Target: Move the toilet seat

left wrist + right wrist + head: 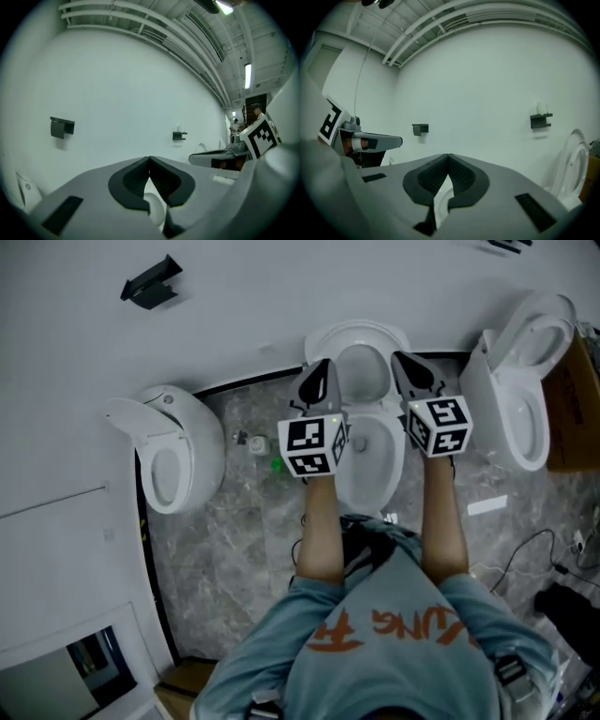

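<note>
Where the head view looks steeply down, a blue-grey shirt (394,652) with orange print is seen nearest, and two bare forearms (321,531) are stretched from it over a grey marbled floor (234,540). Each forearm ends in a marker cube (312,444), patterned with black squares on white. Past the cubes, the left claw (323,367) and the right claw (401,360) are held either side of the middle toilet (370,465), a smooth, glazed white oval bowl. The toilet seat (359,334) is stood up at the far end of that bowl, against the white wall (281,296) and between the two claws. Whether either claw touches it cannot be told.

Only in the gripper views are the jaws themselves shown. On each claw the ribbed black pads are pressed together at the tips, with nothing pinched. A curved white rim (154,208) is glimpsed through the gap below, too little of it to be named. Black wall brackets (62,126) and ceiling pipes (140,18) are seen level there. In the right gripper view a raised lid (574,164) is cut off at the frame's edge. The left toilet (173,451) and right toilet (525,381) are shown from above in the head view alone. A green thing (278,465) on the floor is too small to be made out.
</note>
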